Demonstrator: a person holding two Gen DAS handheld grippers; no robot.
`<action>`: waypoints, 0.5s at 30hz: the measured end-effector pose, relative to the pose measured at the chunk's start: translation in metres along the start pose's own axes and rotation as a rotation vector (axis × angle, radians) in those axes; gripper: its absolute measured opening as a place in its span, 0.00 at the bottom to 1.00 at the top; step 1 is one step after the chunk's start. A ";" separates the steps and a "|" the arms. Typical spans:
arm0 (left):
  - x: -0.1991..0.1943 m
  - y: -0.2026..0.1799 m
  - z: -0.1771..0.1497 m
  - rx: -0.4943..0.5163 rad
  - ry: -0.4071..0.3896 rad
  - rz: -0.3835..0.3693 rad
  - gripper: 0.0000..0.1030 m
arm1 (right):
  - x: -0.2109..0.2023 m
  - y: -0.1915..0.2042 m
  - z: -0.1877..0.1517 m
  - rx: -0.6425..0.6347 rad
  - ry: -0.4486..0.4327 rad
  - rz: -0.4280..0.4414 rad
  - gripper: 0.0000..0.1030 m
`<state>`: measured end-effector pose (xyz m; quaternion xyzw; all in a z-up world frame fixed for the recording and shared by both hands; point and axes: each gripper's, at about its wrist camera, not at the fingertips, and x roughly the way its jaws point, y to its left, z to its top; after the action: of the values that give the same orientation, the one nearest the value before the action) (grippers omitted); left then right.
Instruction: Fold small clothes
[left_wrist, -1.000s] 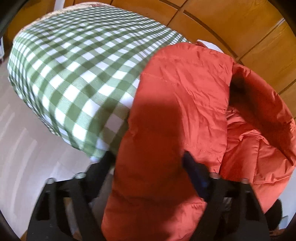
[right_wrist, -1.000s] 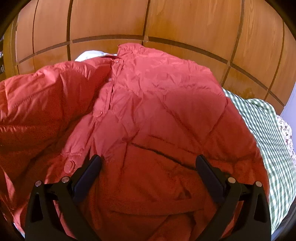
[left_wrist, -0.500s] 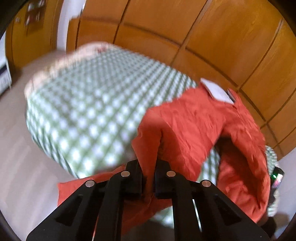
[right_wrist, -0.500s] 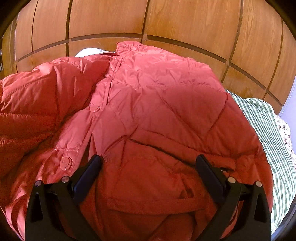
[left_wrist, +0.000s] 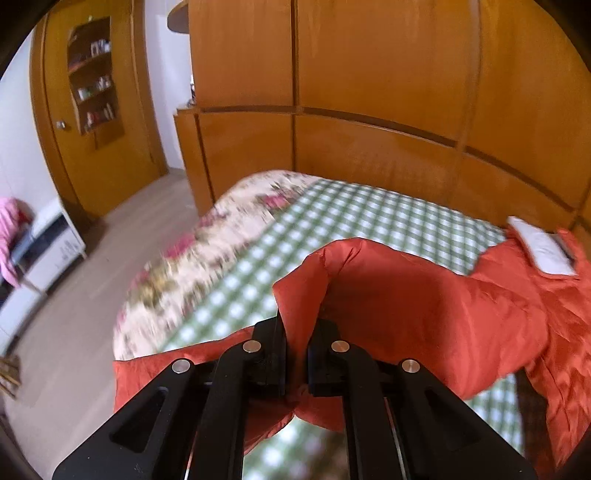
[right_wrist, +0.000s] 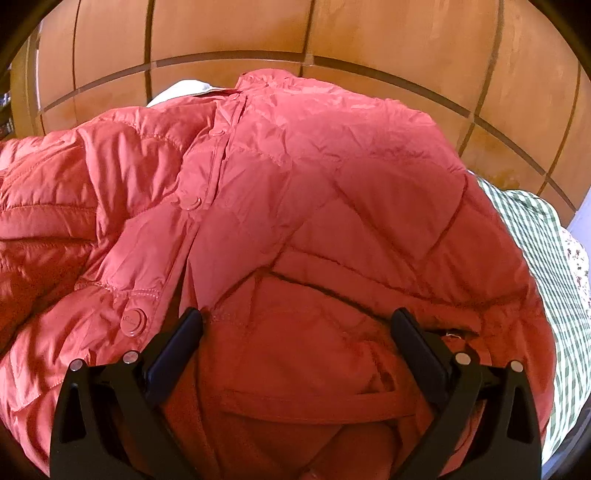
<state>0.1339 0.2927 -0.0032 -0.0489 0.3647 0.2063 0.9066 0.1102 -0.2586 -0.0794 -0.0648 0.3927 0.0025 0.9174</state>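
Observation:
A red quilted jacket (right_wrist: 314, 206) lies on a green checked bedcover (left_wrist: 354, 218). In the left wrist view my left gripper (left_wrist: 297, 332) is shut on a fold of the jacket's red fabric (left_wrist: 424, 295) and holds it lifted above the bed. In the right wrist view my right gripper (right_wrist: 297, 328) is open, its fingers either side of the jacket's lower front near a pocket; a snap button (right_wrist: 133, 322) sits beside the left finger. The jacket fills most of that view.
A wooden panelled wardrobe (left_wrist: 369, 110) stands behind the bed. A floral quilt (left_wrist: 207, 258) covers the bed's left end. Floor (left_wrist: 74, 295), a wooden door (left_wrist: 96, 110) and a white cabinet (left_wrist: 40, 251) lie to the left. A white label (left_wrist: 539, 251) shows at the collar.
My left gripper shut on the jacket's fabric and lifted it up and away, tilting the view upward. My right gripper stayed open and moved slightly closer over the jacket.

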 end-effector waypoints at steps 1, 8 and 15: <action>0.008 -0.001 0.006 0.015 -0.006 0.025 0.06 | 0.000 0.002 0.000 -0.003 0.004 0.008 0.98; 0.067 0.004 0.017 -0.020 0.051 0.136 0.15 | -0.003 0.025 0.000 -0.029 0.022 0.065 0.98; 0.025 -0.025 0.001 -0.003 -0.056 0.145 0.89 | -0.002 0.026 -0.002 -0.031 0.011 0.071 0.98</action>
<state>0.1608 0.2784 -0.0212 -0.0180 0.3413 0.2731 0.8992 0.1061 -0.2327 -0.0819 -0.0649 0.3998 0.0410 0.9134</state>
